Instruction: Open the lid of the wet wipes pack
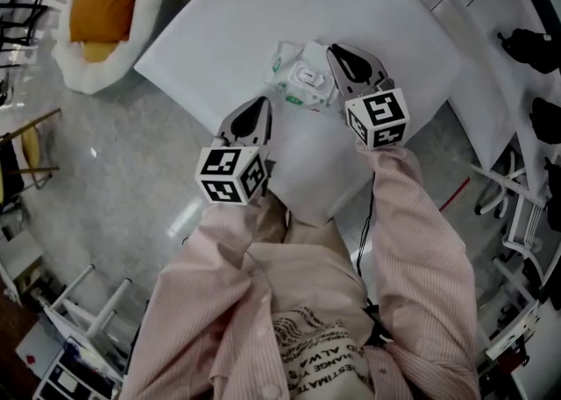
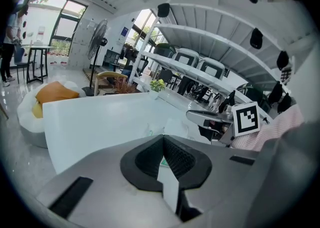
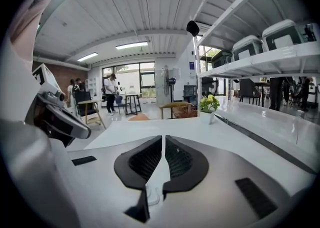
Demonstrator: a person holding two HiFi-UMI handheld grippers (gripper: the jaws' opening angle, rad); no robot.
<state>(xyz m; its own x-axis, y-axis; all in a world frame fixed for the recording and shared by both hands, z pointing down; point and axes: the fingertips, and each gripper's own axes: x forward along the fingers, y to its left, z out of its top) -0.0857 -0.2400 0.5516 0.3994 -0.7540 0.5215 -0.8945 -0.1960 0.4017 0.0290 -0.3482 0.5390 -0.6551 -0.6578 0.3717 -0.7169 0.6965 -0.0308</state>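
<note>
The wet wipes pack (image 1: 294, 82), clear with green print and a white lid (image 1: 312, 76), lies on the white table (image 1: 219, 30). My right gripper (image 1: 333, 49) reaches over the pack's right end. In the right gripper view its jaws (image 3: 163, 139) stand a thin slit apart, with a small translucent white piece (image 3: 149, 194) caught low between them, which looks like the lid's edge. My left gripper (image 1: 263, 102) hovers at the pack's near left edge, jaws shut and empty (image 2: 162, 138). A bit of the pack's green (image 2: 162, 162) shows through their gap. Whether it touches the pack is hidden.
A white beanbag with an orange cushion (image 1: 105, 12) sits on the floor at the far left. A long white shelf unit (image 1: 473, 39) runs along the right. A potted plant (image 3: 209, 104) stands at the table's far end. People (image 3: 111, 92) stand far back in the room.
</note>
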